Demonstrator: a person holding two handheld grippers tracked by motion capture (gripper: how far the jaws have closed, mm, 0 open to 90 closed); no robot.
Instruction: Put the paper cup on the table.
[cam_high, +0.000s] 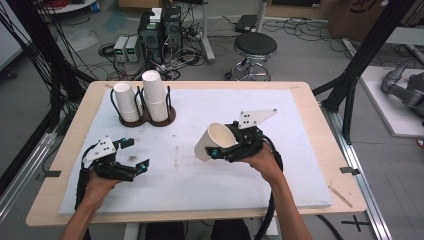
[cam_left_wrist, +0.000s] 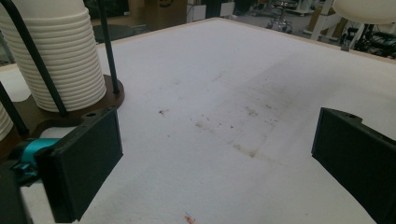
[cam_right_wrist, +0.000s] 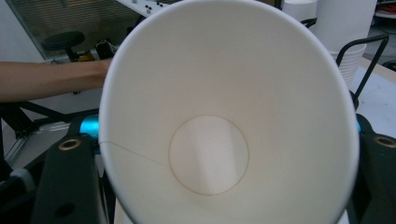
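Forearms enter at the bottom; mid-frame, the right gripper (cam_high: 220, 148) is clamped on a paper cup (cam_high: 215, 141), tilted above the mat (cam_high: 210, 175). Left gripper (cam_high: 131, 155), lower left, gapes empty. Light, thin-walled, the cup looks crushable; grip gently near its stiffer base.

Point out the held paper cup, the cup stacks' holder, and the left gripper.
paper cup (cam_high: 216, 140): high view, on its white outer wall.
cup holder (cam_high: 171, 117): high view, on the brown base's right rim.
left gripper (cam_high: 134, 154): high view, midway between its open fingertips.
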